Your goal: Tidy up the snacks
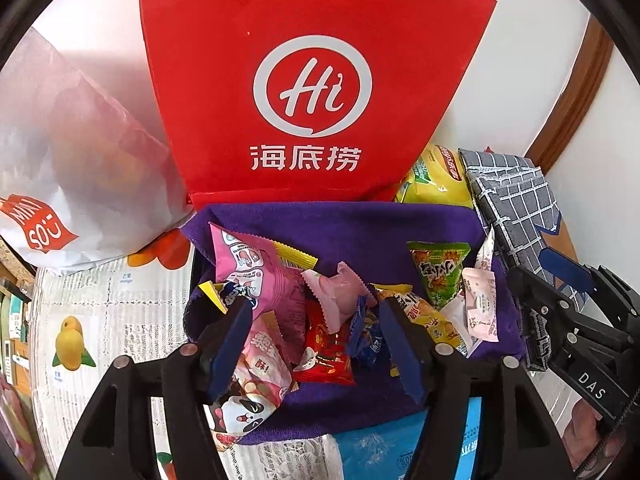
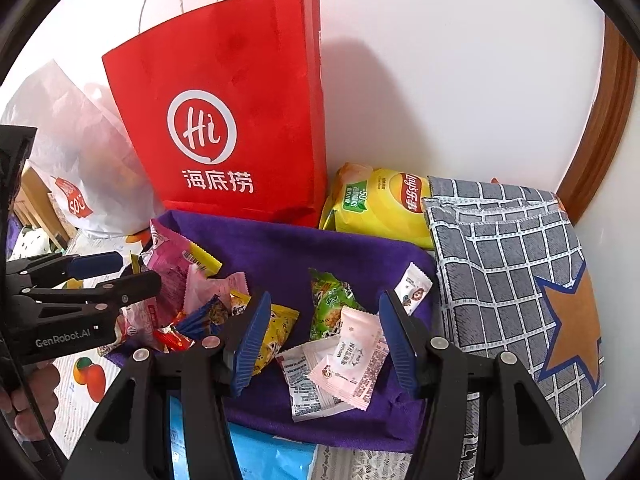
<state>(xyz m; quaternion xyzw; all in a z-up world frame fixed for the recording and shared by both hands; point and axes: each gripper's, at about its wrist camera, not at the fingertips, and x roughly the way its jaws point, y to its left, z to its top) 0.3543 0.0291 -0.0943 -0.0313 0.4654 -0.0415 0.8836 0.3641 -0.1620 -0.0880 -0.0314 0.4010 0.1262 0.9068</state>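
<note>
Right now both grippers tilt down toward a purple cloth point(image 2: 320, 248) heaped with small snack packets. The left gripper point(image 1: 316, 344) hangs over the left part of the heap with its jaws partway apart; a pink panda packet point(image 1: 256, 376), a red packet point(image 1: 328, 352) and a blue packet point(image 1: 366, 332) lie in the gap, and none looks pinched, though the left blue pad is just against the panda packet's edge. The right gripper point(image 2: 320, 340) hovers over the right part of the cloth, jaws likewise half open, with a pale pink sachet point(image 2: 352, 356) and a white sachet point(image 2: 308, 380) lying flat between its pads, apart from both. A hand point(image 2: 28, 396) grips the left tool's handle at the edge of the right view. The green packet point(image 1: 438, 274) leans upright, its long side running from the camera toward the wall, and a big pink packet point(image 1: 248, 268) stands tilted at the back left of the heap. Behind the cloth a red paper bag point(image 2: 232, 120) stands upright against the wall, a white plastic bag point(image 1: 72, 152) slumped to its left, a yellow chip bag point(image 2: 380, 208) lying on its side to its right, beside a grey checked pouch point(image 2: 508, 264) with an orange star.
</note>
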